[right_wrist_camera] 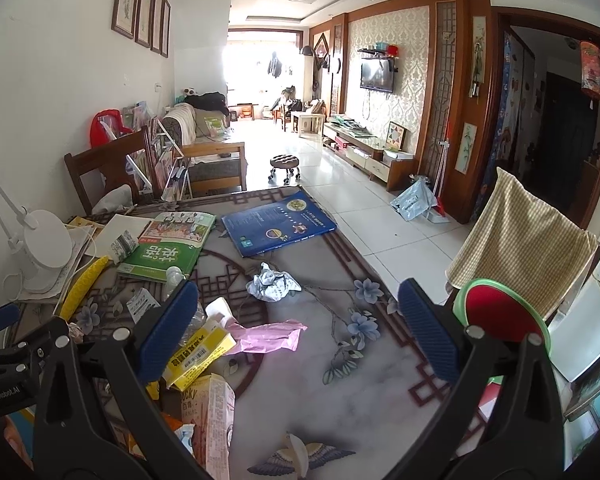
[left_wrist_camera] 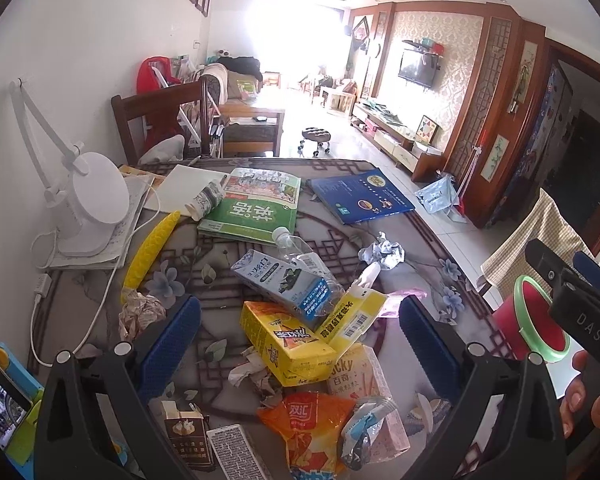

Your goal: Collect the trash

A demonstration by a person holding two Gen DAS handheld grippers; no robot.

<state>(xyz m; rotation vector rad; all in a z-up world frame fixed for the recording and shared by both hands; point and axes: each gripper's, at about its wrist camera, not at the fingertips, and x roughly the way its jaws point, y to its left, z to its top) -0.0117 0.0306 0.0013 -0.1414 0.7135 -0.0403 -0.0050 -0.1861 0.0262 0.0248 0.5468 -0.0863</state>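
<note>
Wrappers (left_wrist_camera: 312, 432) partly cut off below left gripper (left_wrist_camera: 300, 332), both grippers agape

Tablecloth (right_wrist_camera: 300, 392): grey marble look, brown lattice lines, pale blue flowers w/ grey-green leaves. On it: green textbook (left_wrist_camera: 252, 208), white characters; beside it dark blue book (left_wrist_camera: 360, 196). Yellow box (left_wrist_camera: 288, 344) mid-cloth, black/orange logo. Milk carton (left_wrist_camera: 284, 280) blue/white. Orange snack bag (left_wrist_camera: 308, 420). Pink wrapper (right_wrist_camera: 268, 336). Silver crumpled foil (right_wrist_camera: 274, 286). Bin (right_wrist_camera: 500, 312) off cloth edge: red, green rim. Gripper pads (left_wrist_camera: 172, 344) blue, ribbed.
</note>
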